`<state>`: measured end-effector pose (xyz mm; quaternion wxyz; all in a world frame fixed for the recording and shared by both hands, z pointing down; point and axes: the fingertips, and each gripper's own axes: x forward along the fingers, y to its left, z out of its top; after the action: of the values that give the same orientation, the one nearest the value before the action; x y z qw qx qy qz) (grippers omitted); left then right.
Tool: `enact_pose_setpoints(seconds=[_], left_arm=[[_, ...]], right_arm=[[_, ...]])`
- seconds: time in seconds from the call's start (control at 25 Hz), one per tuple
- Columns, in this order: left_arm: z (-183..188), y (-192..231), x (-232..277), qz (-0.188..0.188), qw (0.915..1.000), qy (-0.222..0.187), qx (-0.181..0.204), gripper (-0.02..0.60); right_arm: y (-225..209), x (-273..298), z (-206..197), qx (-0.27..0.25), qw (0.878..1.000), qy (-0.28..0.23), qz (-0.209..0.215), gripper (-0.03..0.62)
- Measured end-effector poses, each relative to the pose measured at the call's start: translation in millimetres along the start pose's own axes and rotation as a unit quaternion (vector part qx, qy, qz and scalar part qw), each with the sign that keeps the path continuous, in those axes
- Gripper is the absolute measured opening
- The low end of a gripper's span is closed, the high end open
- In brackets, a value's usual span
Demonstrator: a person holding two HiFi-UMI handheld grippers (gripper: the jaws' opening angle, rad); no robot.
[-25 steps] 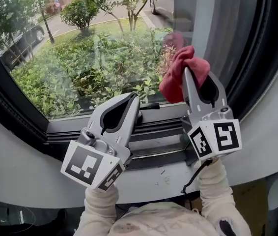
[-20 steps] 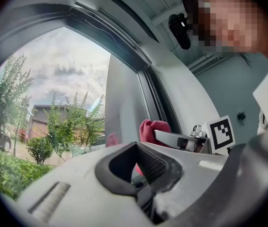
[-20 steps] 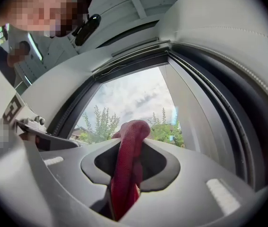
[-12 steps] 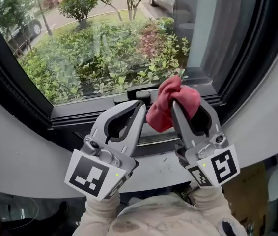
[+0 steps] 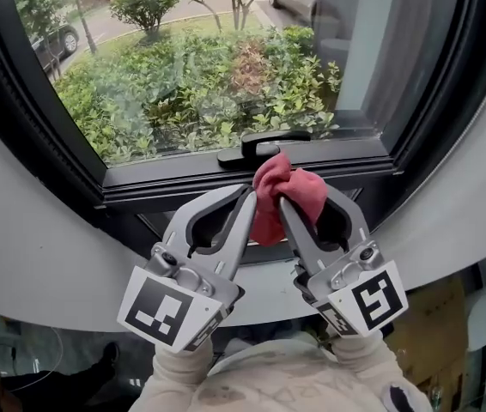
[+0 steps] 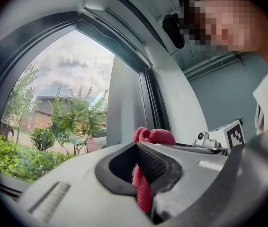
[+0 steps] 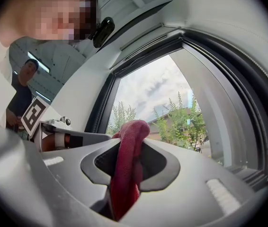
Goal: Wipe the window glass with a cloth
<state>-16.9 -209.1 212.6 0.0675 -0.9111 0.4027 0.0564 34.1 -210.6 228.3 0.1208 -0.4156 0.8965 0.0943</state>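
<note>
The red cloth [image 5: 277, 191] is bunched between both grippers, just below the window glass [image 5: 200, 67] and in front of the lower frame. My right gripper [image 5: 305, 194] is shut on the cloth [image 7: 127, 164], which fills the gap between its jaws and pokes out past the tips. My left gripper [image 5: 247, 196] sits close beside it on the left. In the left gripper view a strip of cloth [image 6: 153, 136] runs down the seam between its jaws, so it also looks shut on the cloth. Neither gripper touches the glass.
A black window handle [image 5: 264, 147] lies on the dark lower frame [image 5: 183, 183] just beyond the cloth. The white sill [image 5: 45, 264] curves below. Green bushes and parked cars are outside. Another person [image 7: 22, 93] stands behind in the right gripper view.
The right gripper has brought the cloth down off the glass and towards me. The two grippers have closed in on each other, and the left gripper's jaws now meet the cloth.
</note>
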Motion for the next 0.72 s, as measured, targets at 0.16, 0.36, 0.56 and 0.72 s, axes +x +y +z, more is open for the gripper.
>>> enact_pose_setpoints(seconds=[0.16,0.36,0.56,0.72], left_arm=[[0.3,-1.0,-9.0,0.003,1.0000,0.000,-0.004,0.000],[2.7,-3.4,-12.8,0.006,1.0000,-0.001,-0.005,0.000],[4.6,-7.0,-10.8,0.006,1.0000,-0.001,-0.005,0.000],[6.8,-9.2,-9.9,0.003,1.0000,-0.004,-0.005,0.000]], right_arm=[[7.4,-1.6,-1.0,0.011,1.000,0.003,0.005,0.118],[12.9,-3.5,0.2,0.019,1.000,0.005,0.012,0.118],[12.9,-5.9,3.6,0.025,1.000,0.003,0.015,0.118],[12.7,-7.4,7.3,0.022,1.000,0.000,0.015,0.118]])
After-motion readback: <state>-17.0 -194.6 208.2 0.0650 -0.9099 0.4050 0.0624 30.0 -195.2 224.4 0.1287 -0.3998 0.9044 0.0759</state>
